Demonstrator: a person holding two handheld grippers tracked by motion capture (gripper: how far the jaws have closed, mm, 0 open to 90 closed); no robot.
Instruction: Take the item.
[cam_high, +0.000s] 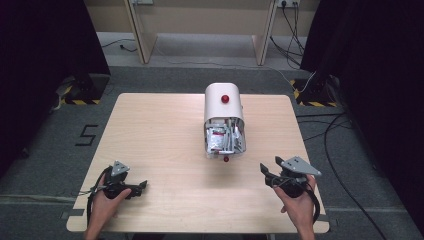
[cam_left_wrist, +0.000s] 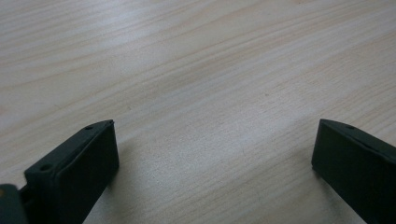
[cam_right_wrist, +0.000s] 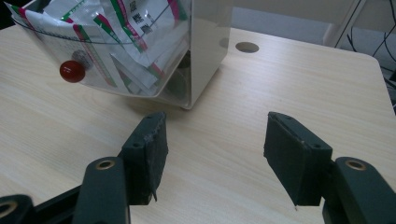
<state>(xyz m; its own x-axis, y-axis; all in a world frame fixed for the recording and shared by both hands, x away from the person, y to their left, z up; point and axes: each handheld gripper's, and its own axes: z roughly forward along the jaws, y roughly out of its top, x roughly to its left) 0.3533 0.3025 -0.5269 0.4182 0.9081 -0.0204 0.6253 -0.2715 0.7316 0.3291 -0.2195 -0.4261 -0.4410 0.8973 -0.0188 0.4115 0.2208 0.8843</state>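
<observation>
One white dispenser box (cam_high: 223, 100), two red knobs (cam_high: 225, 99) — two hand-held grippers (cam_high: 137, 189), one table (cam_high: 160, 130).

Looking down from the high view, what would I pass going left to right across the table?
Left tongs in the person's left hand → white container with a red knob on top and packets in its clear front → right tongs in the right hand.

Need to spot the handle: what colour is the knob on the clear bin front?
Red; the knob shows best in the right gripper view.
</observation>
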